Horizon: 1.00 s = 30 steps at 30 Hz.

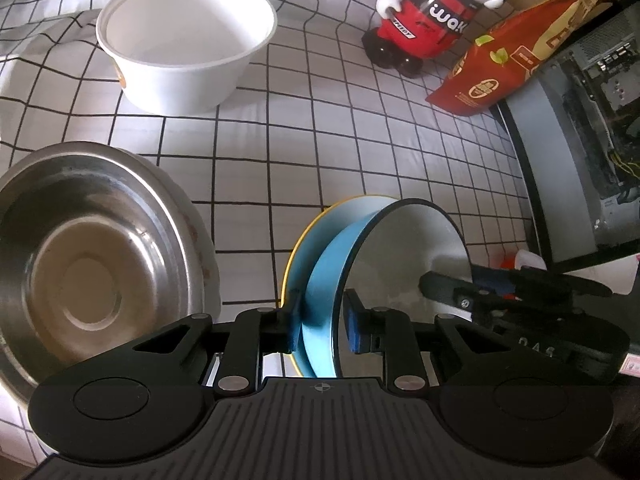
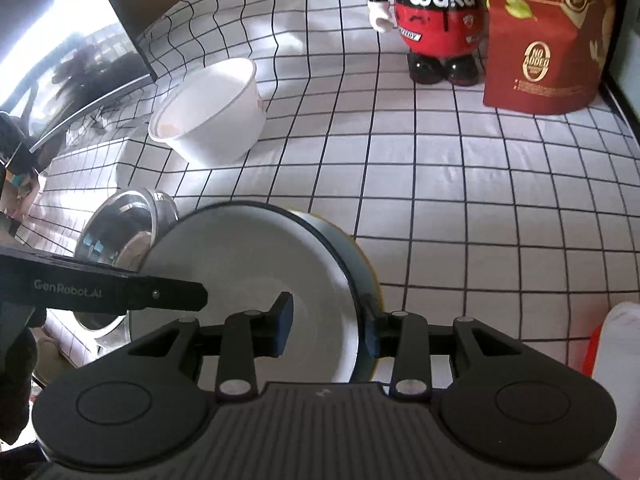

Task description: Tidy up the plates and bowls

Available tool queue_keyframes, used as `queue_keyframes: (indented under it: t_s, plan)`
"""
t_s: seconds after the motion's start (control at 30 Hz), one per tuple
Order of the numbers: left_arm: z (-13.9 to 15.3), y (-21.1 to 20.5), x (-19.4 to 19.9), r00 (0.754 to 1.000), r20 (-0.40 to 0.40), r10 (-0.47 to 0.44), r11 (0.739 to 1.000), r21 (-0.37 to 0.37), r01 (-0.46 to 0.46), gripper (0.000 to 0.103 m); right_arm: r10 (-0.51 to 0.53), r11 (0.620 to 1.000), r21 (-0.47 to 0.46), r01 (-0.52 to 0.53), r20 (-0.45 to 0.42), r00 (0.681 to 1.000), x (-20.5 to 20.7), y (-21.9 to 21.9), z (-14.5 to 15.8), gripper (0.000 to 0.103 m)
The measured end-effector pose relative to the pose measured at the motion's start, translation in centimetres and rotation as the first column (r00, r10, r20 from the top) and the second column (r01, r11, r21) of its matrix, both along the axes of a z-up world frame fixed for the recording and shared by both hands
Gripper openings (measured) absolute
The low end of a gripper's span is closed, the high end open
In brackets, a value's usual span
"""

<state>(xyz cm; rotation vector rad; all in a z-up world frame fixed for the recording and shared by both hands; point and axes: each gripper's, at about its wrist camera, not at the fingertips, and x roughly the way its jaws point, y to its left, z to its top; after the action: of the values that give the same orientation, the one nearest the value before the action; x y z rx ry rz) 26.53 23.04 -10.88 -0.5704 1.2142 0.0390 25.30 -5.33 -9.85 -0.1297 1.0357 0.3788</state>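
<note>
A blue bowl [image 1: 324,276] with a white inside and dark rim sits in a yellow-rimmed plate [image 1: 298,248]. My left gripper [image 1: 322,320] straddles the rims of both, its pads close on them. My right gripper [image 2: 326,326] straddles the far side of the same bowl [image 2: 248,280], one pad inside and one outside. A steel bowl [image 1: 88,256] stands left of it, also in the right wrist view [image 2: 120,232]. A white paper bowl [image 1: 188,40] stands further back, also in the right wrist view [image 2: 212,112].
A red and black toy figure [image 1: 428,12] and a red snack bag [image 1: 516,48] stand at the back right on the checked cloth [image 1: 360,140]. A monitor [image 1: 580,160] borders the right side. A white container [image 2: 620,360] is at the right wrist view's right edge.
</note>
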Motion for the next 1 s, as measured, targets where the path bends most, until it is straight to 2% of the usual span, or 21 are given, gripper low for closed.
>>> queue_keyframes:
  t_s: [0.4, 0.5, 0.57, 0.63, 0.7, 0.83, 1.0]
  plan:
    - [1.5, 0.1, -0.3, 0.999, 0.027, -0.016, 0.999, 0.029, 0.016, 0.023, 0.004, 1.000, 0.011, -0.004, 0.018, 1.000, -0.3, -0.3, 0.7, 0.039]
    - [2.1, -0.5, -0.1, 0.997, 0.065, -0.051, 0.992, 0.119, 0.043, 0.023, -0.004, 1.000, 0.001, 0.004, 0.043, 0.999, -0.7, -0.4, 0.9, 0.039]
    - [2.4, -1.0, 0.2, 0.994, 0.075, -0.084, 0.976, 0.209, 0.067, 0.022, -0.012, 1.000, -0.006, 0.012, 0.069, 0.998, -1.0, -0.6, 1.1, 0.039]
    - [2.4, -1.2, 0.4, 0.990, 0.084, -0.113, 0.965, 0.246, 0.089, 0.023, -0.026, 1.000, -0.011, 0.027, 0.086, 0.996, -1.1, -0.9, 1.2, 0.039]
    - [2.2, -1.3, 0.9, 0.987, 0.088, -0.137, 0.962, 0.250, 0.111, 0.025, -0.050, 0.999, -0.006, 0.051, 0.091, 0.995, -1.2, -1.3, 1.1, 0.039]
    - [0.9, -1.0, 2.0, 0.987, 0.060, -0.150, 0.961, 0.244, 0.131, 0.037, -0.112, 0.994, 0.025, 0.111, 0.051, 0.992, -1.4, -2.3, -0.1, 0.043]
    - [-0.3, -1.0, 3.1, 0.987, 0.037, -0.156, 0.965, 0.222, 0.144, 0.038, -0.161, 0.981, 0.098, 0.169, -0.082, 0.984, -1.3, -3.5, -2.5, 0.043]
